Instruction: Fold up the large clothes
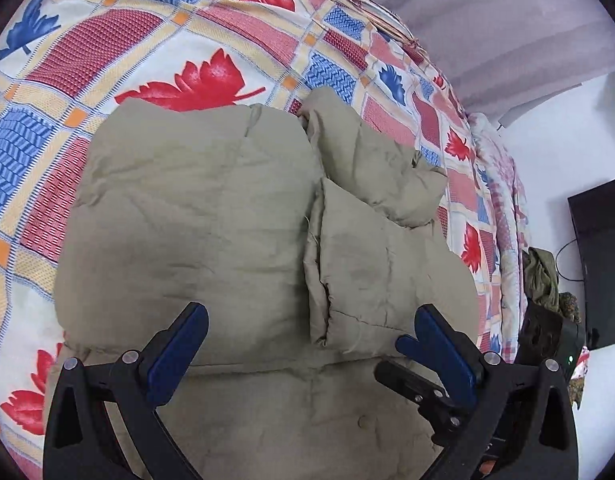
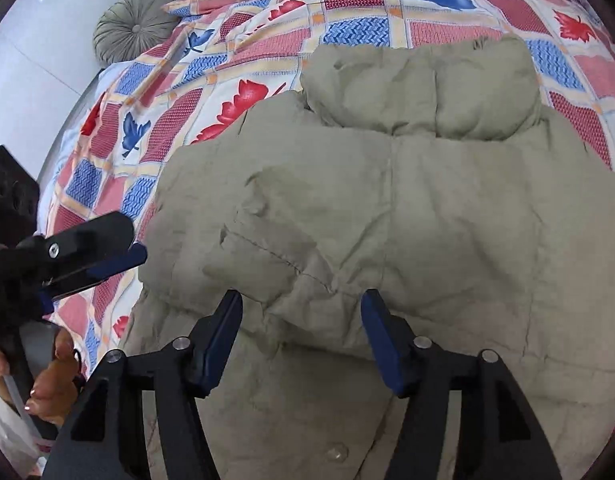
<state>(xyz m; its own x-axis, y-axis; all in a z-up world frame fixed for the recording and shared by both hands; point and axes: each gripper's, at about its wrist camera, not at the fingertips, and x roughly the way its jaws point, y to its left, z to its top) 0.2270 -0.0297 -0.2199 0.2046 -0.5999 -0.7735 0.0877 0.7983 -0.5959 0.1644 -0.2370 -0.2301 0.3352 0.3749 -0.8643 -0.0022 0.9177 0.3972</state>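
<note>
A bulky khaki padded jacket [image 1: 195, 216] lies across the bed, on a quilt [image 1: 187, 28] patterned with red and blue leaves, and it looks part-folded already: one sleeve [image 1: 347, 264] is turned in over the body and the hood [image 2: 423, 88] sits puffed up at the far end. The left gripper [image 1: 305, 332] hangs just over the near part of the jacket with its jaws spread wide and nothing between them. The right gripper [image 2: 301, 324] hovers over the same garment, its jaws also apart and holding nothing. From the right wrist view the left tool shows at the edge, off to the side of the cloth, with the person's hand [image 2: 53, 376] behind it. I would guess the next fold is about to be taken, and the worry is the padding: this thick, springy fill may push a fold back open once it is let go, and a pinch that catches only the outer shell could slip out mid-lift. The turned-in sleeve looks loose enough to flop out if the body is swung over quickly. A round grey cushion [image 2: 133, 26] sits well clear near the head of the bed.
</note>
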